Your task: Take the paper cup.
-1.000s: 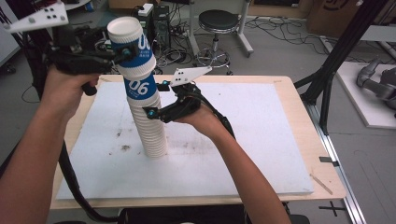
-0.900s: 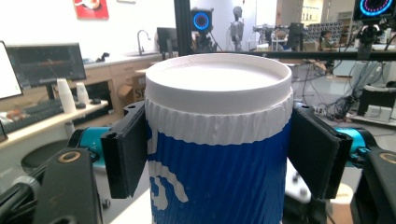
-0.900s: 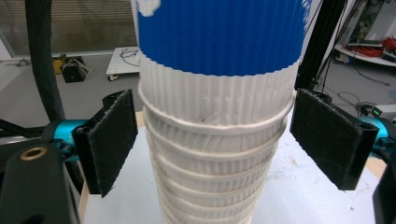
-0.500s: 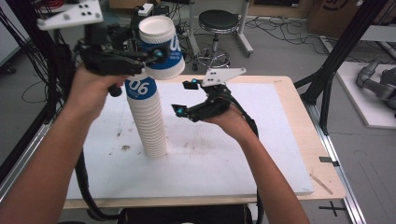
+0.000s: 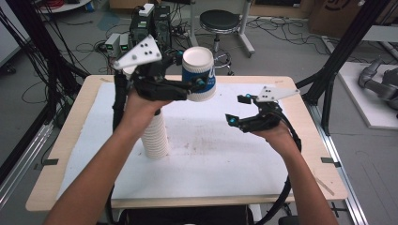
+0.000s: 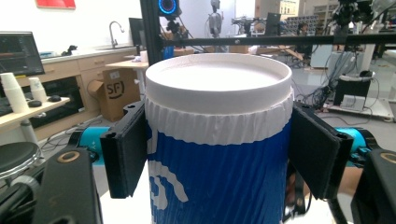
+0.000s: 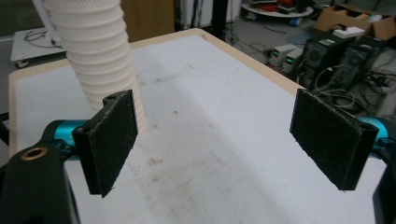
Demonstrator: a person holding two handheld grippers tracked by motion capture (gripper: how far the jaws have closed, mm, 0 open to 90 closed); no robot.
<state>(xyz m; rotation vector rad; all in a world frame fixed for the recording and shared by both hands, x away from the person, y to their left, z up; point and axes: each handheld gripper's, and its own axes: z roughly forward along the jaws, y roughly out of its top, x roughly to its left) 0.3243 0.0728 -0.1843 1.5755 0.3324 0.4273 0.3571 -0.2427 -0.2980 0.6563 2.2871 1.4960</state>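
A blue and white paper cup (image 5: pixel 198 75) hangs high above the table's back middle, upright, with my left gripper (image 5: pixel 197 85) shut on its sides. In the left gripper view the cup (image 6: pixel 218 140) sits between both pads, rim up. A tall stack of white ribbed cups (image 5: pixel 155 133) stands on the white mat, below and left of the held cup, partly behind the left hand. The stack (image 7: pixel 95 51) rises at the upper left of the right gripper view. My right gripper (image 5: pixel 231 117) hovers open over the mat's right half, holding nothing.
The white mat (image 5: pixel 220 159) covers most of the wooden table (image 5: pixel 70 185) and shows faint brown stains near its middle. A black stool (image 5: pixel 220 21), computer cases and cables lie on the floor behind the table. A black frame post (image 5: pixel 338 56) slants at the right.
My left gripper has lifted the blue cup off the top of the stack and carried it up and to the right. My right gripper has drawn away to the right, clear of the stack.
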